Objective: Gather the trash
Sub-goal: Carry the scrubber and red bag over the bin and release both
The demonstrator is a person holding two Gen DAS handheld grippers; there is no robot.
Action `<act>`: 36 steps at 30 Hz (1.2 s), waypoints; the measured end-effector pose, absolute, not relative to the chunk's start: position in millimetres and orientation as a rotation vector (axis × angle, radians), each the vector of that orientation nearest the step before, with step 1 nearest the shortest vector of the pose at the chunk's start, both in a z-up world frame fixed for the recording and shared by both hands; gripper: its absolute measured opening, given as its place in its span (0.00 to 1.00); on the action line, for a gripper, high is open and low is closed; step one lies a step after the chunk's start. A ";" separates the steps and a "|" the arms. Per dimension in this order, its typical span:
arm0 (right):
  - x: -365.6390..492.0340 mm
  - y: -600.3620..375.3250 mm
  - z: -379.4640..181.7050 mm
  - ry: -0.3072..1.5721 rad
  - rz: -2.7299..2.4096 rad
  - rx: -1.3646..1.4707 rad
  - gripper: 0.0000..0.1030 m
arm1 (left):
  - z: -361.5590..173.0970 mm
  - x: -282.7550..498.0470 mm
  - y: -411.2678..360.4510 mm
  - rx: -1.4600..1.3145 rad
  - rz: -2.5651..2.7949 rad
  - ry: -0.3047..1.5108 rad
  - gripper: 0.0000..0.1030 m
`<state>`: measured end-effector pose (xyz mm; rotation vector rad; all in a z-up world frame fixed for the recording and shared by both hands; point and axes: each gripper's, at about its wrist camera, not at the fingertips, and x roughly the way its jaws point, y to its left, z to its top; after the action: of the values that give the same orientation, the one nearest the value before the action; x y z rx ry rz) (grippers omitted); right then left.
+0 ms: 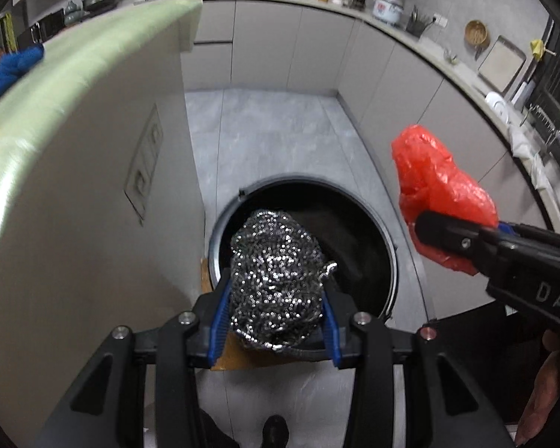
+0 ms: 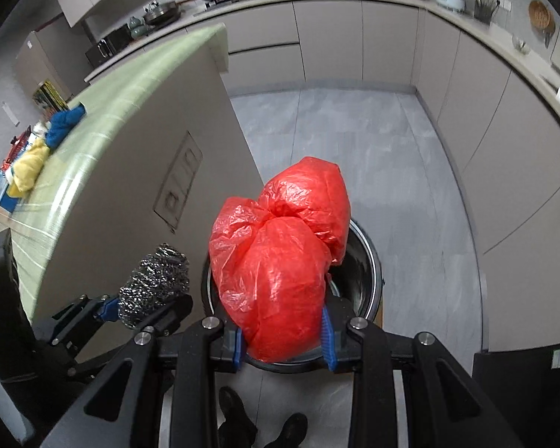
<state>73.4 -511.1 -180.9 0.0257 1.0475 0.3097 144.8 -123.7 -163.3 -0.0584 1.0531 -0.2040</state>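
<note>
Left wrist view: a steel scourer (image 1: 278, 280) is pinched by the left gripper (image 1: 276, 321) fingers and a red bag (image 2: 280, 261) by the right gripper (image 2: 284, 339) above the bin (image 1: 390, 257), whose rim could be missed on release.

Left claw (image 1: 276, 287) is clamped on a steel scrubber (image 1: 276, 280) right over the open bin (image 1: 388, 246); right claw (image 1: 435, 233) grips a red bag (image 1: 436, 183) just beside the bin.

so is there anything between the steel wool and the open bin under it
Nothing: in the left wrist view the steel wool hangs over the bin with only its dark, open mouth below.
</note>
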 end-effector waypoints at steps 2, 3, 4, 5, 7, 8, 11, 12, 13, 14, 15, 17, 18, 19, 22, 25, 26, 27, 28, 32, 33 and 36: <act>77.9 -512.5 -194.5 1.071 0.315 0.026 0.32 | -175.6 148.2 -126.9 -0.055 -0.201 1.079 0.42; 79.8 -512.7 -199.2 1.079 0.316 0.027 0.32 | -179.1 151.2 -128.6 -0.054 -0.199 1.090 0.42; 82.4 -513.1 -206.0 1.092 0.322 0.031 0.32 | -184.9 153.8 -130.3 -0.057 -0.198 1.103 0.42; 84.6 -513.8 -212.3 1.104 0.325 0.031 0.32 | -187.1 157.9 -133.7 -0.057 -0.197 1.112 0.42; 88.9 -512.7 -222.0 1.121 0.329 0.031 0.32 | -195.0 160.9 -135.6 -0.062 -0.192 1.125 0.42; 90.5 -513.2 -226.8 1.130 0.332 0.033 0.32 | -199.1 162.6 -136.7 -0.064 -0.188 1.133 0.42; 95.5 -516.0 -237.6 1.144 0.339 0.041 0.32 | -209.3 166.3 -133.9 -0.088 -0.171 1.147 0.42; 97.7 -517.9 -240.2 1.147 0.340 0.044 0.32 | -211.3 169.2 -133.5 -0.094 -0.166 1.150 0.42; 100.3 -519.6 -242.5 1.151 0.345 0.048 0.32 | -212.8 171.9 -133.8 -0.094 -0.161 1.151 0.42; 102.6 -521.2 -244.1 1.154 0.352 0.055 0.32 | -214.2 173.6 -135.5 -0.094 -0.161 1.151 0.42; 105.7 -520.6 -245.0 1.156 0.358 0.062 0.32 | -214.7 174.6 -137.0 -0.093 -0.161 1.149 0.43; 111.7 -519.2 -245.3 1.157 0.393 0.080 0.36 | -217.2 174.8 -141.3 -0.093 -0.168 1.152 0.52; 117.4 -519.9 -247.7 1.177 0.411 0.089 0.59 | -221.6 176.7 -141.6 -0.084 -0.164 1.166 0.73; 120.4 -522.6 -248.5 1.183 0.373 0.079 0.78 | -224.4 177.1 -143.4 -0.049 -0.114 1.169 0.88; 121.4 -539.2 -236.6 1.142 0.313 0.099 0.98 | -221.1 169.4 -142.2 -0.040 -0.080 1.145 0.91; 119.7 -551.1 -230.5 1.132 0.284 0.114 0.98 | -216.7 164.5 -143.7 -0.034 -0.080 1.144 0.91; 118.9 -552.3 -230.0 1.132 0.283 0.116 0.98 | -214.3 162.8 -144.5 -0.034 -0.084 1.141 0.91; 115.8 -553.7 -228.2 1.127 0.283 0.119 0.98 | -211.5 160.8 -145.7 -0.028 -0.085 1.137 0.91; 114.6 -553.0 -227.5 1.125 0.281 0.119 0.98 | -210.6 161.2 -144.5 -0.024 -0.084 1.135 0.91; 107.7 -553.3 -224.4 1.114 0.277 0.115 0.98 | -199.3 156.6 -143.0 -0.021 -0.091 1.112 0.91; 105.2 -553.4 -221.9 1.112 0.274 0.115 0.98 | -196.2 157.2 -142.4 -0.018 -0.090 1.106 0.91; 102.4 -553.1 -215.8 1.099 0.266 0.117 0.98 | -185.5 157.2 -139.7 -0.019 -0.081 1.085 0.91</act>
<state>102.4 -553.1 -215.8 0.1173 1.0994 0.2660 157.2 -139.7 -185.5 -0.0186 1.0851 -0.0811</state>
